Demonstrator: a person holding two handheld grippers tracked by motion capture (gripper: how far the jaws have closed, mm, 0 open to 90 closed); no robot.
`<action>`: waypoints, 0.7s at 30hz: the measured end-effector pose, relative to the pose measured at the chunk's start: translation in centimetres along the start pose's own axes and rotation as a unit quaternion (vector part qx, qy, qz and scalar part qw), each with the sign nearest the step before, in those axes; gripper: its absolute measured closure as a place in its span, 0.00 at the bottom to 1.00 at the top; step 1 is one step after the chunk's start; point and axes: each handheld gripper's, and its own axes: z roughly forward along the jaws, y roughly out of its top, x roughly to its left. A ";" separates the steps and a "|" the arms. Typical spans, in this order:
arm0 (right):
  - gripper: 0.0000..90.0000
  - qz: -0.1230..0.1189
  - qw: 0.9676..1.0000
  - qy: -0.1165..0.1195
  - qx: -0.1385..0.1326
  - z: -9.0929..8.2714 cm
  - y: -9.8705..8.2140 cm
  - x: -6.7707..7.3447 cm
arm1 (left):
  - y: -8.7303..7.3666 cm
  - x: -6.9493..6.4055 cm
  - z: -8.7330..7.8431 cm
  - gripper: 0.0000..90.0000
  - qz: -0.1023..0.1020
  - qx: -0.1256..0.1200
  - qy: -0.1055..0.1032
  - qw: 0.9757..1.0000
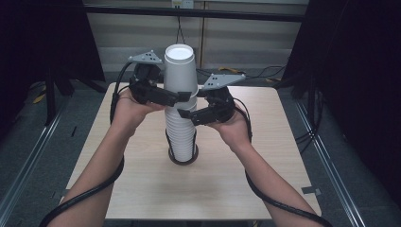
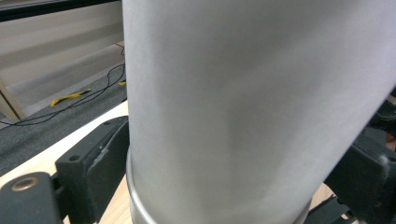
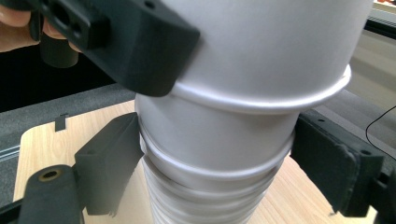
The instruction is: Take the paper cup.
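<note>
A tall stack of upturned white paper cups (image 1: 182,132) stands in the middle of the wooden table (image 1: 142,189). The top cup (image 1: 179,71) sits higher than the others. My left gripper (image 1: 176,98) comes in from the left and its jaws clamp this top cup (image 2: 233,102) near its rim, with one pad (image 2: 105,158) against the wall. My right gripper (image 1: 189,113) comes in from the right, just lower. Its pads (image 3: 109,163) press on the cups (image 3: 215,135) directly under the top cup's rim (image 3: 280,100). The left gripper's jaw (image 3: 130,42) shows above them.
A dark ring (image 1: 183,161) circles the foot of the stack. Both forearms and their black cables lie over the near half of the table. Dark curtains hang at left and right, and cables lie on the floor beyond the far edge.
</note>
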 end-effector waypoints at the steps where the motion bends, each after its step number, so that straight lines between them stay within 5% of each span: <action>1: 0.18 0.000 1.000 0.000 0.000 0.0 0.0 0.0 | 0.0 0.0 0.0 0.09 0.000 0.001 0.000 1.000; 21: 0.17 0.004 1.000 0.001 -0.009 0.1 -0.2 0.0 | 1.9 0.1 -1.6 0.11 -0.001 -0.026 -0.001 1.000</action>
